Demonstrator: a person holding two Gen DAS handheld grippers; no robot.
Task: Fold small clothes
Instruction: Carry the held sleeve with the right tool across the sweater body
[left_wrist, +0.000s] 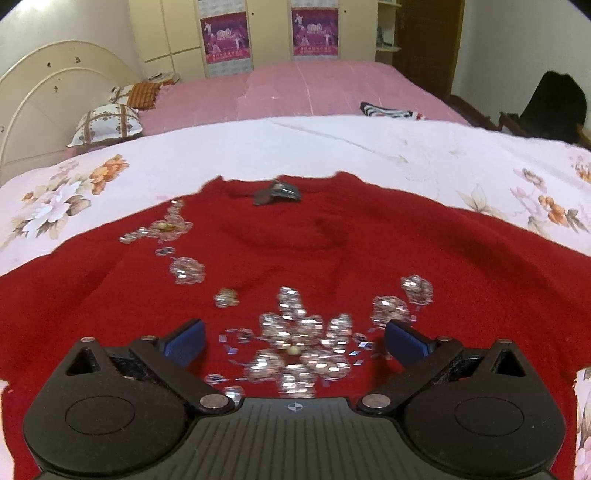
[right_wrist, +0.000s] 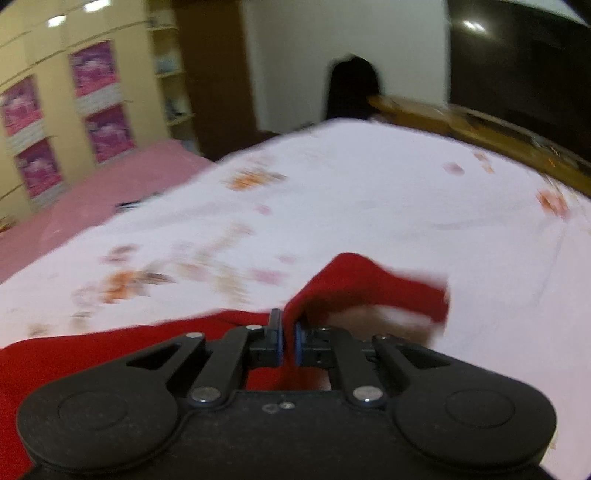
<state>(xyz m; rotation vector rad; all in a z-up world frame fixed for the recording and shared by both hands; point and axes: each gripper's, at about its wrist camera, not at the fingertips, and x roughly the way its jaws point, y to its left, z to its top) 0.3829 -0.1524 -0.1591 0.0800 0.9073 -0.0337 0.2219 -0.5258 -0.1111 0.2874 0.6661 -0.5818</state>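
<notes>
across the lower half of the left wrist frame, a red sweater (left_wrist: 295, 251) with silver sequins lies flat on a white floral sheet (left_wrist: 369, 147); the left gripper (left_wrist: 294, 339) hovers over it, jaws wide apart. at centre of the right wrist frame, the right gripper (right_wrist: 289, 341) pinches a raised fold of the red cloth.

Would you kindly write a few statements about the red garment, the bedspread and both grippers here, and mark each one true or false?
1. The right gripper is clamped on a fold of the red sweater. True.
2. The left gripper is shut on the sweater. False: its jaws stand wide apart, with nothing gripped.
3. The sweater lies on a floral bedspread. True.
4. The sweater is plain, without decoration. False: shiny sequins cover its front.
</notes>
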